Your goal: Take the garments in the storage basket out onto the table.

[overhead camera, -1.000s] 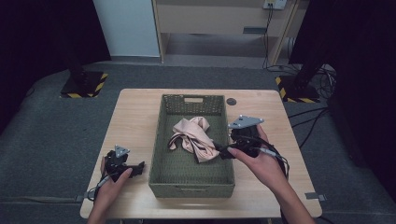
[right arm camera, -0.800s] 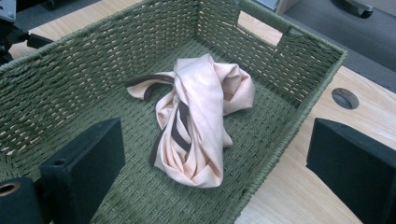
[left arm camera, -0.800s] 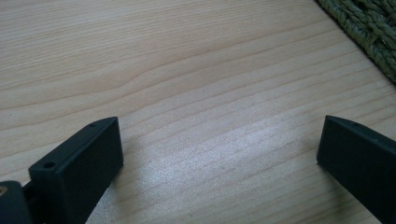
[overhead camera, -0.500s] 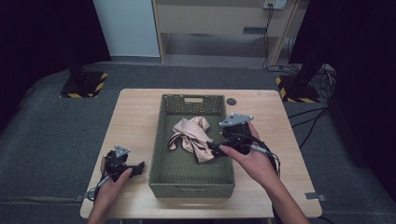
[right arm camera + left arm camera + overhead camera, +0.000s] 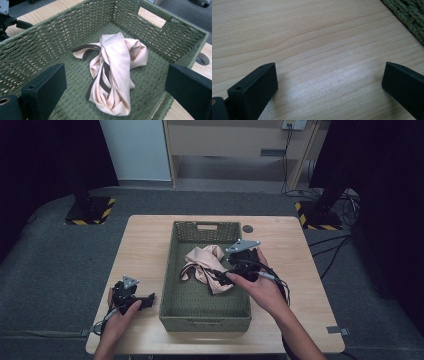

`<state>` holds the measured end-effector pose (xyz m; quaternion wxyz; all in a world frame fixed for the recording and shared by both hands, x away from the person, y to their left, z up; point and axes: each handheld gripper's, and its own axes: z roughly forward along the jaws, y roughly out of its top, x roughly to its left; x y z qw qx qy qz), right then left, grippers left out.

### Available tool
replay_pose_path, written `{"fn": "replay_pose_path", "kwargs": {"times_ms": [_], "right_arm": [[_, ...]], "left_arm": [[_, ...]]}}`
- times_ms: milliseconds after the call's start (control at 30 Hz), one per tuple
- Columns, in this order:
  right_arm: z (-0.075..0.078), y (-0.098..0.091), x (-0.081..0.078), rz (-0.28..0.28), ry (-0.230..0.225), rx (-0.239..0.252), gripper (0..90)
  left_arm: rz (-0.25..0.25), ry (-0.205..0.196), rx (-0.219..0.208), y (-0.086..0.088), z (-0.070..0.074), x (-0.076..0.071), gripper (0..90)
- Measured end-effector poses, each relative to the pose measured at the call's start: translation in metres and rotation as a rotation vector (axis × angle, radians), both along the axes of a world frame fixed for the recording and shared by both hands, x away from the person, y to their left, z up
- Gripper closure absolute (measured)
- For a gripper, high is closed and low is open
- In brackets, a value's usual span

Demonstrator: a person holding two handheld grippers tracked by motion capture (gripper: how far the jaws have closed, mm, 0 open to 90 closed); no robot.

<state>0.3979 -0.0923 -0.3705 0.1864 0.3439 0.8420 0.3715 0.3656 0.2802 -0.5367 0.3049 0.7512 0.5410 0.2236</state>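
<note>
One bunched pink cloth (image 5: pixel 116 72) lies in the green basket (image 5: pixel 172 270) — the right hand-held gripper (image 5: pixel 115 87), jaws spread, should probably descend on its thickest fold — the left hand-held gripper (image 5: pixel 329 82) rests spread on the tabletop (image 5: pixel 312 37).

In the high view the right gripper (image 5: pixel 220 276) covers part of the pink cloth (image 5: pixel 204 265), and whether its jaws touch the cloth cannot be told there. The person's forearms run off the bottom edge. In the right gripper view the green basket (image 5: pixel 75 27) is cropped.
</note>
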Motion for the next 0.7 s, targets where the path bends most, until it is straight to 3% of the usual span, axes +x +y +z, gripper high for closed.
{"fn": "replay_pose_path", "kwargs": {"times_ms": [700], "right_arm": [[-0.014,0.021,0.013,0.011,0.025,-0.011,4.3]], "left_arm": [[-0.001,0.0,0.001,0.0,0.0,0.0,0.0]]}}
